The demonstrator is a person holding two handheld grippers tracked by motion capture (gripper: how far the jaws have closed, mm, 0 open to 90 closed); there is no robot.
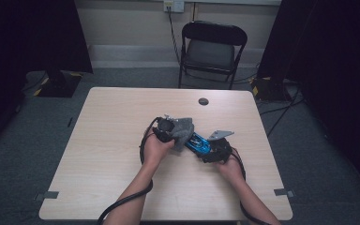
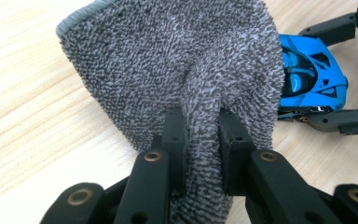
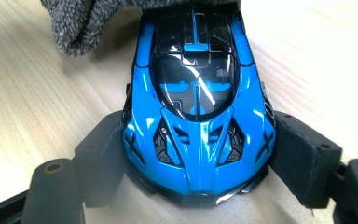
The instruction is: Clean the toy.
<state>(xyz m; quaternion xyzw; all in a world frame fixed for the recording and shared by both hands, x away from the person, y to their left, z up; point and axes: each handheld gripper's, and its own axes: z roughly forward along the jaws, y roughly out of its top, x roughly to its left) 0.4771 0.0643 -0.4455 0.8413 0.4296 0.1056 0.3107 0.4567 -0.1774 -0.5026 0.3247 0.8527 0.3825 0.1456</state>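
Blue toy car (image 3: 198, 107) clamped in right hand-held gripper (image 3: 198, 163) (cloth (image 2: 177, 70) — left's)

- Cloth (image 2: 177, 70): grey terry, bunched, one fold pinched, draped over one end of the car.
- Car (image 3: 198, 107): glossy blue toy with black roof, upright on the surface (image 1: 122, 122), clamped by its sides.

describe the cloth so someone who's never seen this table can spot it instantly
Start at the light wooden table, then look just right of its centre, where the two hands meet. The grey terry cloth hangs pinched in the left gripper, draped against the blue toy car. It is the one soft, nubbly thing there.
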